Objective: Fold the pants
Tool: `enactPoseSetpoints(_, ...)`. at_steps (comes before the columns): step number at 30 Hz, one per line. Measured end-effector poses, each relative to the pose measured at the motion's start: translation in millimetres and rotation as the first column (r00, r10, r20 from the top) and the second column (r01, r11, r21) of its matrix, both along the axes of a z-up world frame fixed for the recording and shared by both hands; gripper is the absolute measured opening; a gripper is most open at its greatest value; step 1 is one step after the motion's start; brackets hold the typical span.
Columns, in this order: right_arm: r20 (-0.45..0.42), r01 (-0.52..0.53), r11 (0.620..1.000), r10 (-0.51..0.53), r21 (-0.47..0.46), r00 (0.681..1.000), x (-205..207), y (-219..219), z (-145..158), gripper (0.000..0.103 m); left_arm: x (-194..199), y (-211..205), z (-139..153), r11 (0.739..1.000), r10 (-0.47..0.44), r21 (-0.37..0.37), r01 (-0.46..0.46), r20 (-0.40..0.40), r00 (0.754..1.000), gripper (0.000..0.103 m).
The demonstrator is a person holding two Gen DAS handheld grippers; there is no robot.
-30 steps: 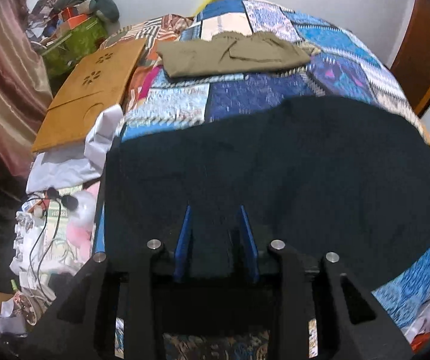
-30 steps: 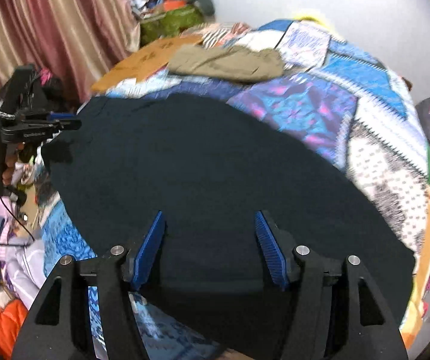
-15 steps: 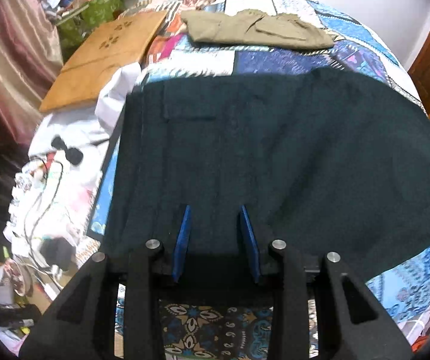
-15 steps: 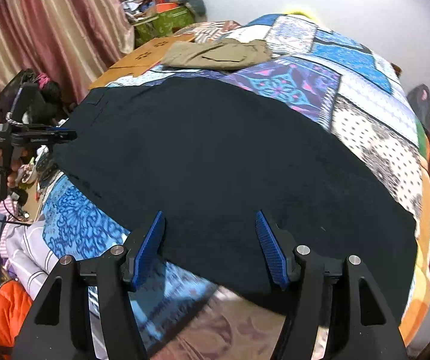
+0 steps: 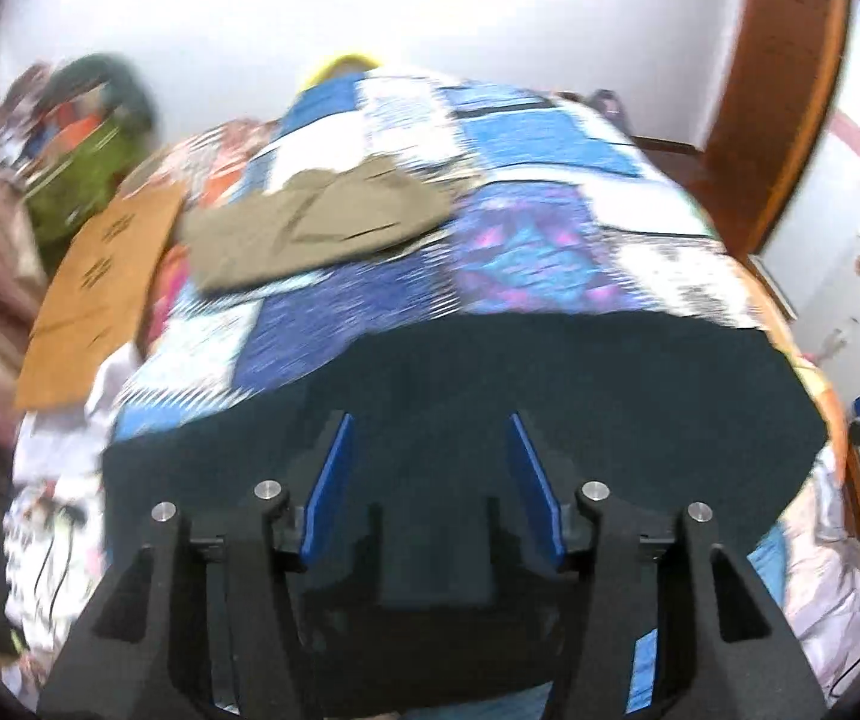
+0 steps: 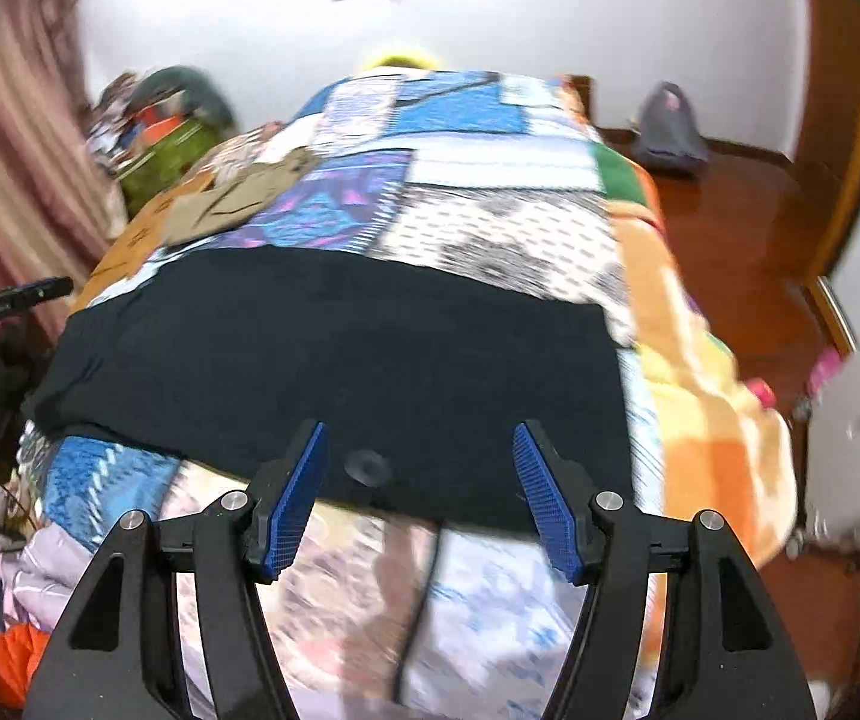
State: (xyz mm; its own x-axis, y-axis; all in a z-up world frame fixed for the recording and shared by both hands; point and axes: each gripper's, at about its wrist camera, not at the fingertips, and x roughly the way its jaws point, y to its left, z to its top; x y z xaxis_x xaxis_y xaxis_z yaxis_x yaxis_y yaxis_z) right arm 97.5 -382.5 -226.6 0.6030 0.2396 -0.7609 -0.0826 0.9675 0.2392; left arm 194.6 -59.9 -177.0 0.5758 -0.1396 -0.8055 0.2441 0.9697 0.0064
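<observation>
Dark navy pants (image 5: 550, 384) lie spread flat across the near part of a patchwork quilt (image 5: 538, 234). My left gripper (image 5: 430, 426) hovers over them. Its jaws are opening and its blue pads (image 5: 327, 480) press on nothing. In the right wrist view the same pants (image 6: 339, 348) show a button (image 6: 363, 468) at their near edge. My right gripper (image 6: 419, 432) stands open just above that edge, with nothing pinched. The picture is blurred by motion.
Folded olive pants (image 5: 321, 222) lie farther up the bed. A brown board (image 5: 99, 288) and a green bag (image 5: 87, 180) sit at the left, and a wooden door (image 5: 784, 90) at the right. A grey bag (image 6: 667, 126) rests on the floor. Loose bedding hangs below the pants.
The left jaws have widened and no longer hold the dark fabric. Both grippers have drawn back and tipped up, so the far wall now shows. The pants have settled flat.
</observation>
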Motion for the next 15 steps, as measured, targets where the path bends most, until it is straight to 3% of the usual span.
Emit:
enactPoseSetpoints(6, -0.047, 0.082, 0.995, -0.080, 0.056, 0.996, -12, -19, -19, 0.060, 15, -86, -3, 0.988, -0.149, -0.030, 0.149, -0.018, 0.989, 0.056)
enactPoseSetpoints(15, -0.133, 0.151, 0.964, -0.124, 0.221, 0.983, -17, -27, -54, 0.063, 13, -178, -49, 0.956, -0.292, -0.069, 0.284, -0.147, 0.945, 0.056)
